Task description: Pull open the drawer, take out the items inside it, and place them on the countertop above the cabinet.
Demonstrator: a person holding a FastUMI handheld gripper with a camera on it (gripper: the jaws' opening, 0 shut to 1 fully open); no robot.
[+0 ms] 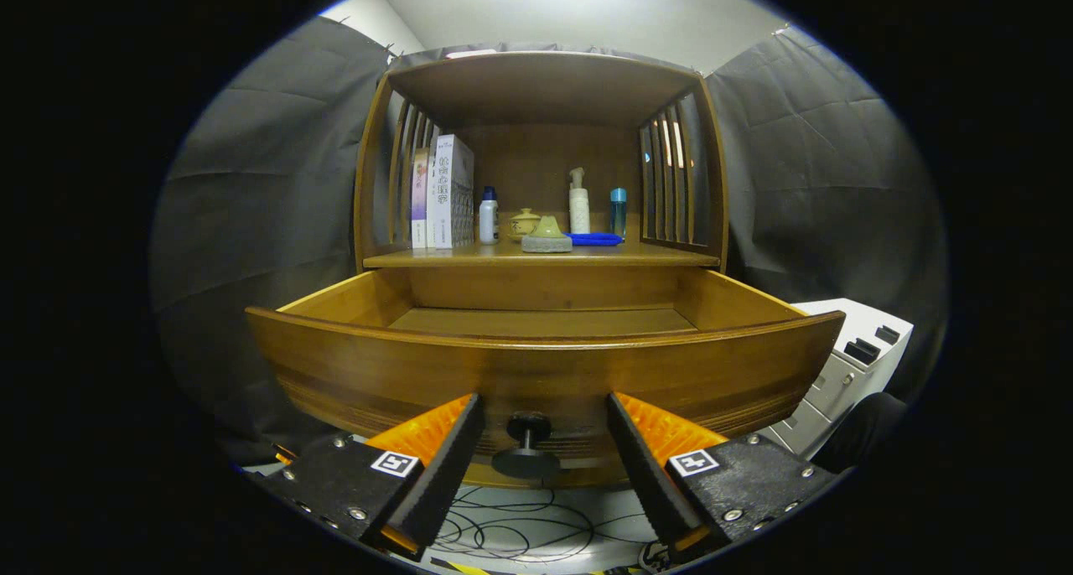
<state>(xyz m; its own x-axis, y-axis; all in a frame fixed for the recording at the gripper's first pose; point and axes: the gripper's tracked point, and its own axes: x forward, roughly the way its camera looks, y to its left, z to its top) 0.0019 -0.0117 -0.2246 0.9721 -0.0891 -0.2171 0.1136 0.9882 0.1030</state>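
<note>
The wooden drawer [536, 365] stands pulled out toward me, its curved front panel just ahead of my fingers. What I see of its inside is bare wooden floor; the near part is hidden behind the front panel. Its dark round knob [528, 445] sits between my fingers, touched by neither. My gripper [545, 420] is open, low in front of the drawer. Above the drawer, the countertop [671, 257] carries a green-and-grey lidded piece [546, 235] and a flat blue item [595, 239] near its front.
Further back on the countertop stand books [444, 194], a white bottle [489, 216], a small yellow pot [525, 221], a spray bottle [578, 202] and a blue bottle [618, 212]. Slatted side walls enclose the shelf. A white cabinet [847, 357] is at right. Cables [511, 529] lie on the floor below.
</note>
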